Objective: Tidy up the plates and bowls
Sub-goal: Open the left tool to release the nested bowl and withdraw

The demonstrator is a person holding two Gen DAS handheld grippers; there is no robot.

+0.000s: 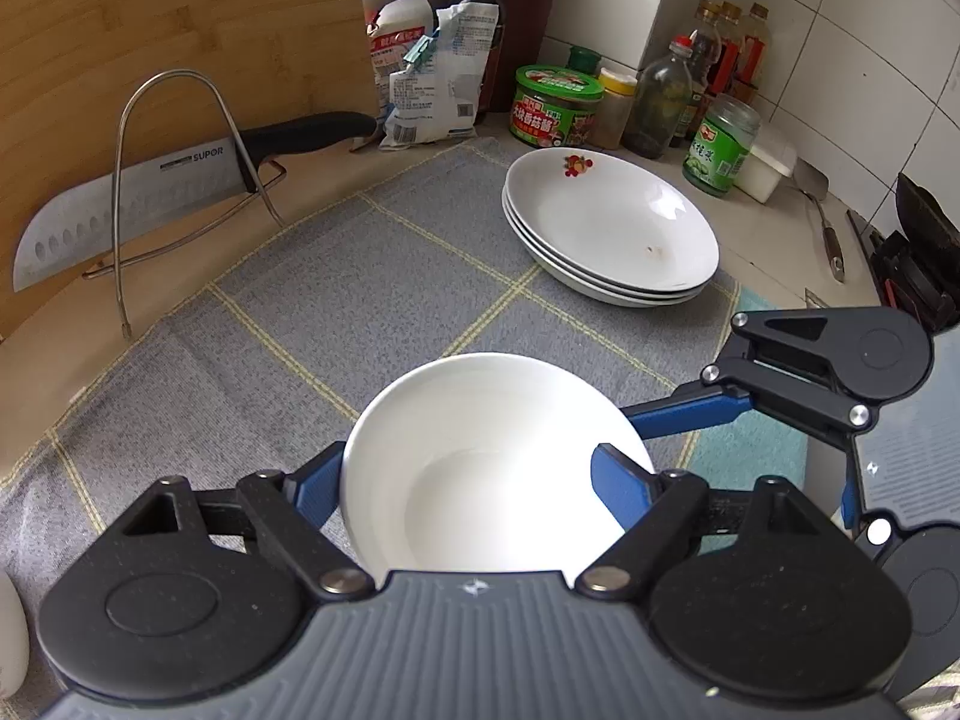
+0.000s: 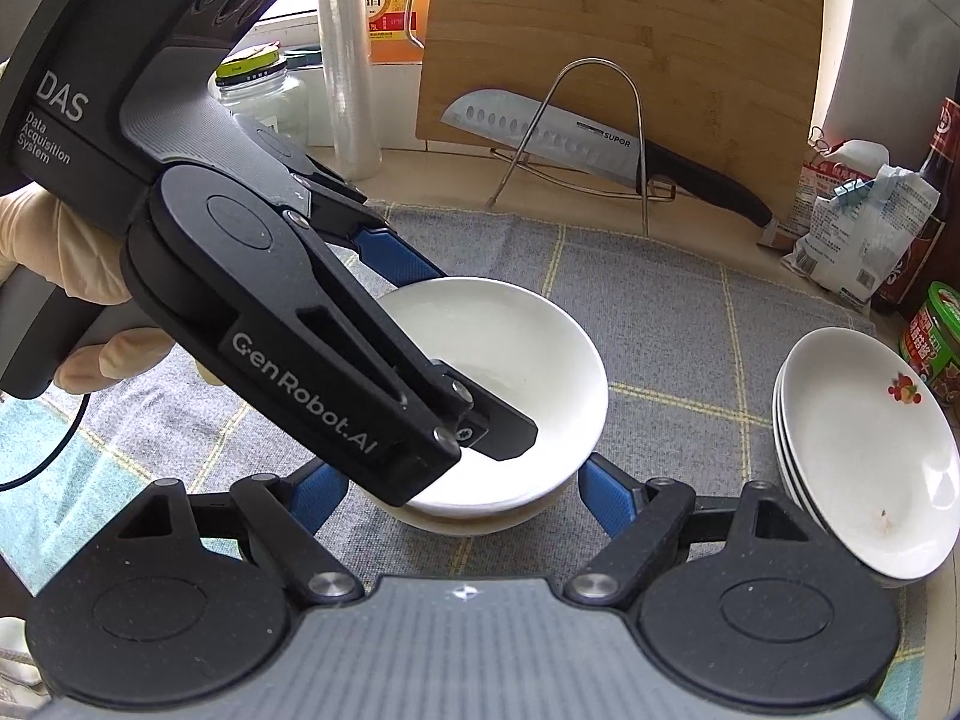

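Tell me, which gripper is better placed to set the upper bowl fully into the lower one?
Left, probably. The left gripper grips the upper bowl, one finger inside, one outside. The right gripper only flanks the lower bowl; contact is unclear.

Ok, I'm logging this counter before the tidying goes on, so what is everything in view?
bowls: two it seems, white, nested mid-cloth
plates: three, white, top one fruit-printed, stacked at the cloth's far corner
cloth: one, grey with yellow lines, on the counter
knife: one, steel blade, black handle, in the wire rack
wire rack: one, metal, before the board
cutting board: one, wooden, upright behind the rack
jars and bottles: several, mixed, along the tiled wall
bags: two or so, white, beside the board
left gripper: black and blue, at the upper bowl, grip unclear
right gripper: same, flanking the lower bowl
gloved hand: one, pale, holding the left gripper
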